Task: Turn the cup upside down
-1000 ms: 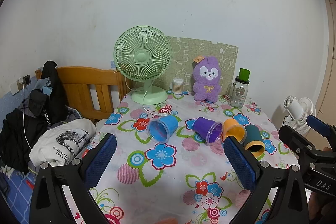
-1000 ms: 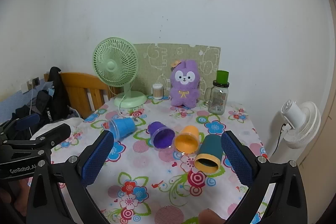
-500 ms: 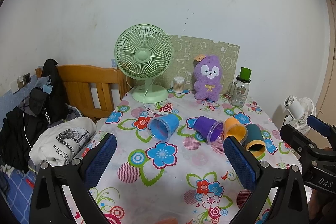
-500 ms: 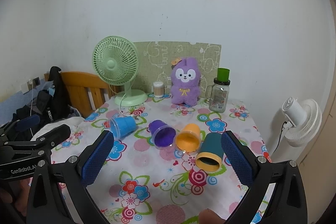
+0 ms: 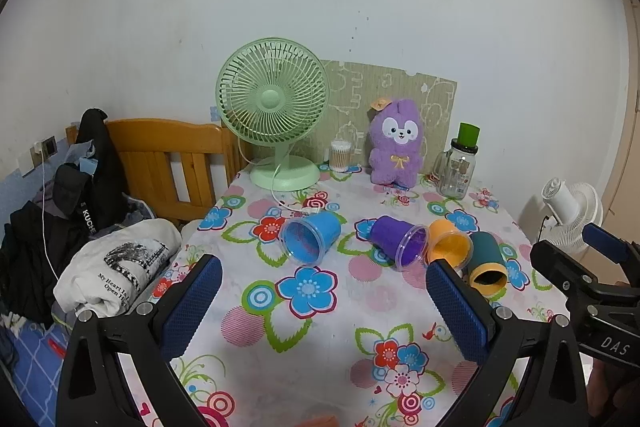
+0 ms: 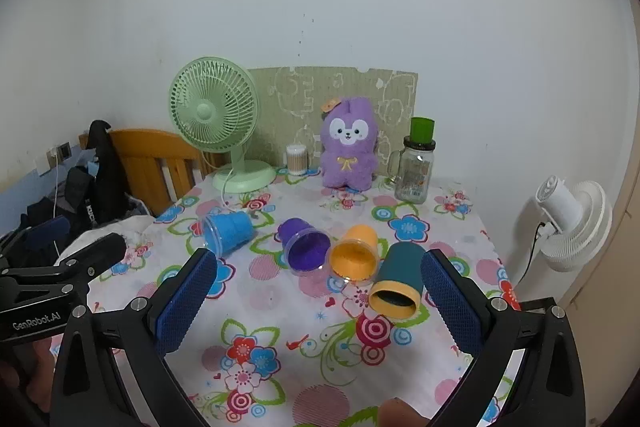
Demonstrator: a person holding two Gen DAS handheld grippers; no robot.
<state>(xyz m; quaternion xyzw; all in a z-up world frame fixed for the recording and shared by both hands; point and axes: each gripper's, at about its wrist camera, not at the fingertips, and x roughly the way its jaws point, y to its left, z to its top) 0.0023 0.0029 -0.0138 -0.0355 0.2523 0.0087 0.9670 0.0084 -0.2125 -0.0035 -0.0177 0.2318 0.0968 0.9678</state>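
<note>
Several cups lie on their sides in a row on the flowered tablecloth point(image 5: 320, 331), mouths toward me: a blue cup point(image 5: 310, 237) point(image 6: 229, 233), a purple cup point(image 5: 399, 240) point(image 6: 304, 245), an orange cup point(image 5: 449, 247) point(image 6: 355, 257) and a dark teal cup with a yellow rim point(image 5: 487, 264) point(image 6: 398, 279). My left gripper point(image 5: 324, 307) is open and empty, held above the near part of the table. My right gripper point(image 6: 316, 301) is open and empty, nearest the teal cup.
A green desk fan point(image 5: 274, 111), a cotton swab jar point(image 5: 340, 155), a purple plush toy point(image 5: 394, 143) and a glass jar with a green lid point(image 5: 458, 167) stand at the back. A wooden bed frame point(image 5: 168, 155) with clothes is left. A white fan point(image 6: 572, 223) stands right.
Both views have shifted slightly; the table scene sits a little lower and closer. The cups have not moved and both grippers stay open.
</note>
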